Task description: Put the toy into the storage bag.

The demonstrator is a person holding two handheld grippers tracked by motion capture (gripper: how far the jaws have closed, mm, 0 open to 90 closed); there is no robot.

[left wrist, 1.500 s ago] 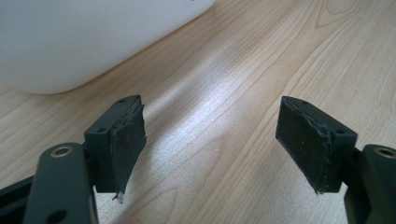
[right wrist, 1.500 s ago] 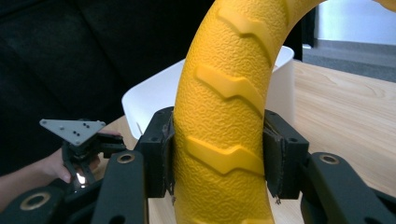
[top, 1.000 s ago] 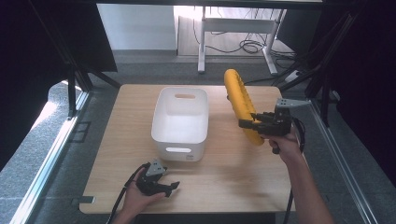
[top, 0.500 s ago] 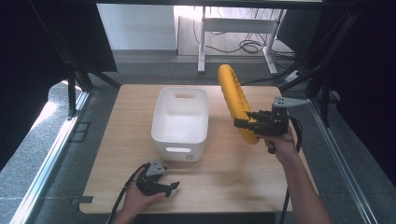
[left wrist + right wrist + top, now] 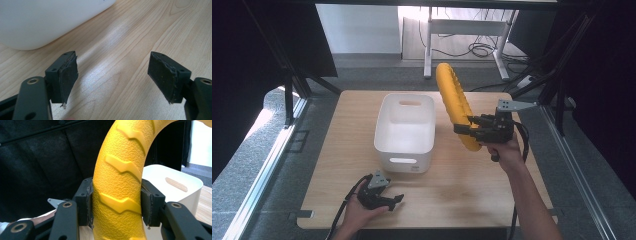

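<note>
A yellow ring (image 5: 455,107), treaded like a tyre, is gripped at its lower part by the right gripper (image 5: 473,131), whose pads are pressed against both of its sides, as seen close up in the right gripper view (image 5: 119,195). The ring is held clear of the wooden table (image 5: 492,190), standing nearly on edge and tilted, its upper part reaching above the table's far edge in the high view. It hangs just right of the white bin (image 5: 404,131), which stands at the middle of the table. The right forearm is stretched forward from the bottom right, with the gripper turned towards the bin. The left gripper (image 5: 394,200) is rested low by the table's near edge, just in front of the bin (image 5: 50,20), in a hand (image 5: 359,212) entering from below. Its jaws are spread wide with bare tabletop between them (image 5: 112,82).
</note>
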